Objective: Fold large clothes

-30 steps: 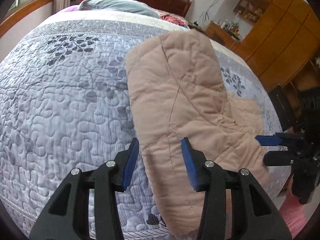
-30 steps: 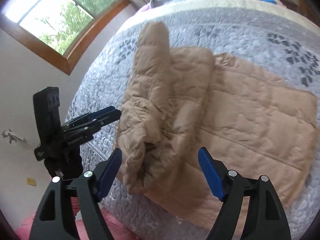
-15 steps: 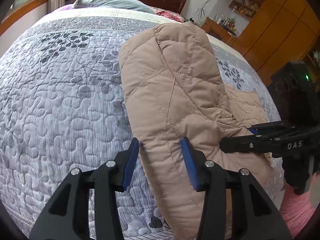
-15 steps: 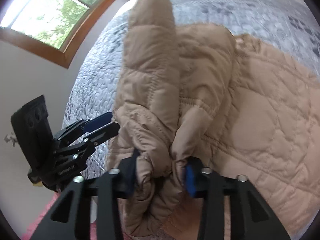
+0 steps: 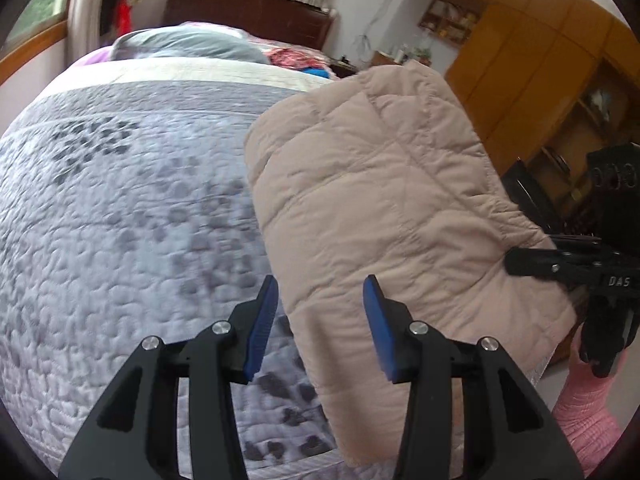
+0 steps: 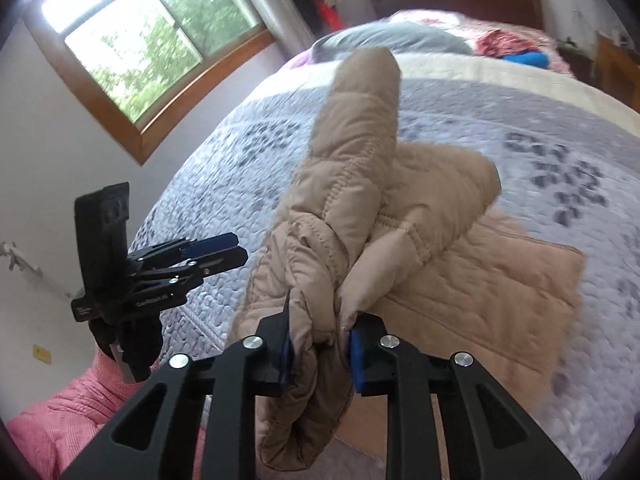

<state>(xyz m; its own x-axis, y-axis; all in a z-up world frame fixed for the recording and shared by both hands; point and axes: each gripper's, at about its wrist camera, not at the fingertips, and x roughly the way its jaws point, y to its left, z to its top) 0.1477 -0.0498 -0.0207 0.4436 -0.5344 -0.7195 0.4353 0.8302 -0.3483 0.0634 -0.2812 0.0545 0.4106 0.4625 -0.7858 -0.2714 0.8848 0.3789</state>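
A tan quilted jacket (image 5: 384,208) lies on a grey patterned bed quilt (image 5: 120,208). My right gripper (image 6: 320,350) is shut on a bunched part of the jacket (image 6: 360,208) near the bed's near edge and lifts it, sleeves draping. It shows at the right of the left wrist view (image 5: 532,260). My left gripper (image 5: 318,320) is open and empty, its jaws straddling the jacket's left edge just above it. It also shows in the right wrist view (image 6: 216,252), left of the jacket.
Pillows (image 5: 184,44) and a dark headboard (image 5: 248,12) are at the bed's far end. Wooden cabinets (image 5: 540,72) stand to the right. A window (image 6: 132,40) is on the left wall. Pink sleeves (image 6: 68,412) show near the bed edge.
My right gripper closed on the jacket's bunched fabric and has raised it. My left gripper stayed open and lifted slightly.
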